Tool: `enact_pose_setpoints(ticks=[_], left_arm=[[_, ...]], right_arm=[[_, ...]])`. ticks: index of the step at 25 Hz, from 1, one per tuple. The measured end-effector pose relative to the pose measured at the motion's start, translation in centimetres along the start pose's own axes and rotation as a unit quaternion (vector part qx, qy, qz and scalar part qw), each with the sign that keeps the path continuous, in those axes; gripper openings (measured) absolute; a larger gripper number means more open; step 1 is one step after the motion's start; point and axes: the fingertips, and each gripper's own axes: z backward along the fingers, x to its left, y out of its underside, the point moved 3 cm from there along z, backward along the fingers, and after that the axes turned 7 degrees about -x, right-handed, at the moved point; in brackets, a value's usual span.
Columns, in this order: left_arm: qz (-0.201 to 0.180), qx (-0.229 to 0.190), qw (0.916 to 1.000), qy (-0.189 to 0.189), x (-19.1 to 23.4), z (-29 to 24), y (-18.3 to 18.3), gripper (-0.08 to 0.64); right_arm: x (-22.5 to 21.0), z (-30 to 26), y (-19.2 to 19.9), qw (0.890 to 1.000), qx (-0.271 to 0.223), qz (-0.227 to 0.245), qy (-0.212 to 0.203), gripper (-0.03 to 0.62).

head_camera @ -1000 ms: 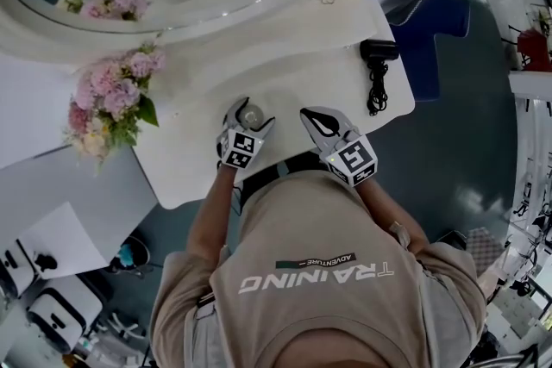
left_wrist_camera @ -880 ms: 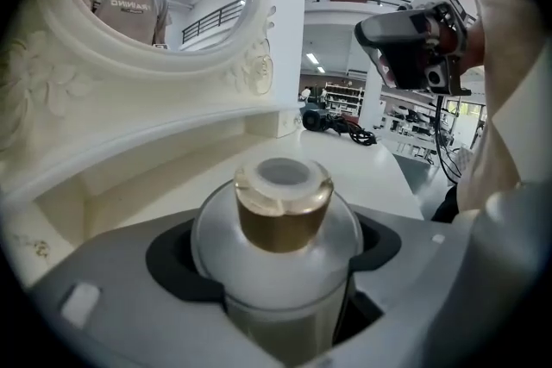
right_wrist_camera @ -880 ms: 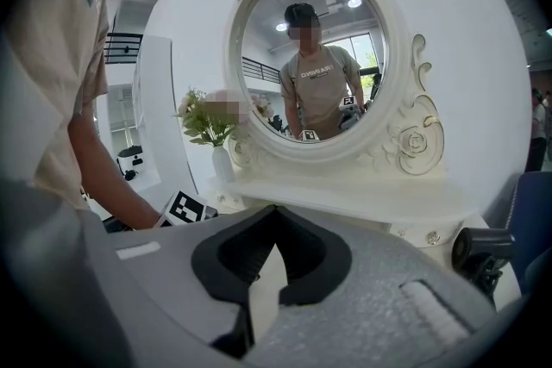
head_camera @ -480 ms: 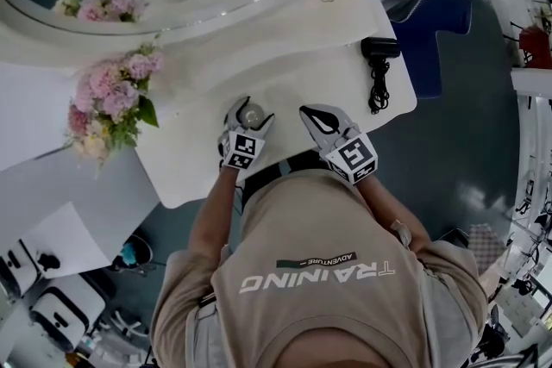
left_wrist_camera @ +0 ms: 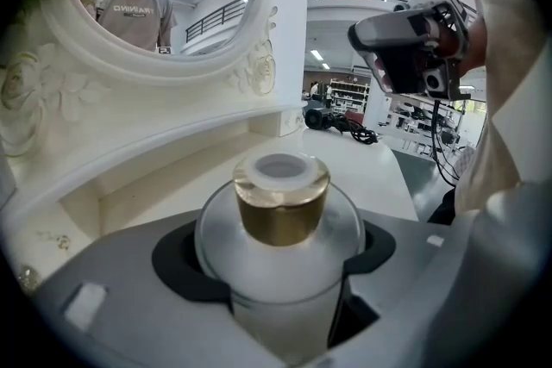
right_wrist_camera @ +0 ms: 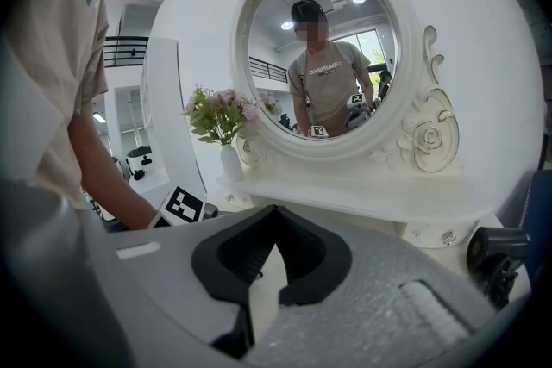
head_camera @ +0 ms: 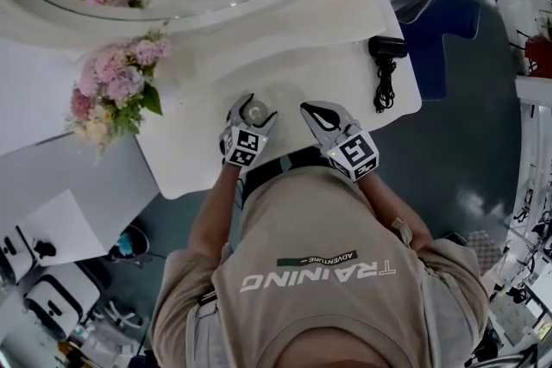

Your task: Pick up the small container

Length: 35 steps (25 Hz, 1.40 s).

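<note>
Though wider a second ago, left gripper (head_camera: 254, 109) now snug on small container (left_wrist_camera: 280, 215); right gripper (head_camera: 309, 111) closed, empty.

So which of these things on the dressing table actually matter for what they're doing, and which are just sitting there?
In the job:
- small container, gold-capped
- left tongs, closed on it

Just lying about:
- pink flowers
- black corded appliance
- mirror
- right tongs, shut and empty

The small round frosted-glass container (left_wrist_camera: 276, 271), gold-collared with a clear cap, stands upright. It rests near the front edge of the white dressing-table top (head_camera: 302, 73).
</note>
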Motion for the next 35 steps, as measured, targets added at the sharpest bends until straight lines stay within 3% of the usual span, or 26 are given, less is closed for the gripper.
enact_pose_setpoints(ticks=[11, 17, 26, 30, 35], left_arm=[[0.046, -0.013, 0.9984, -0.028, -0.2, 5.4, -1.8, 0.345], [0.034, -0.044, 0.9969, -0.056, 0.8, 8.3, -5.9, 0.345], [0.055, -0.085, 0.9913, -0.084, 1.7, 11.4, -11.7, 0.347], [0.078, -0.108, 0.9867, -0.093, 2.1, 13.3, -14.0, 0.347], [0.07, -0.113, 0.9851, -0.11, 2.6, 15.1, -15.5, 0.347]], right_arm=[[1.2, -1.3, -0.7, 1.0, -0.015, 0.003, -0.014, 0.003], [1.6, -1.9, -1.0, 0.999, -0.018, 0.009, -0.029, 0.003], [1.6, -2.2, -2.1, 0.998, -0.032, 0.025, -0.04, 0.003], [1.3, -2.0, -3.6, 0.998, -0.046, 0.033, -0.041, 0.003], [1.3, -1.4, -6.4, 0.995, -0.074, 0.046, -0.049, 0.003]])
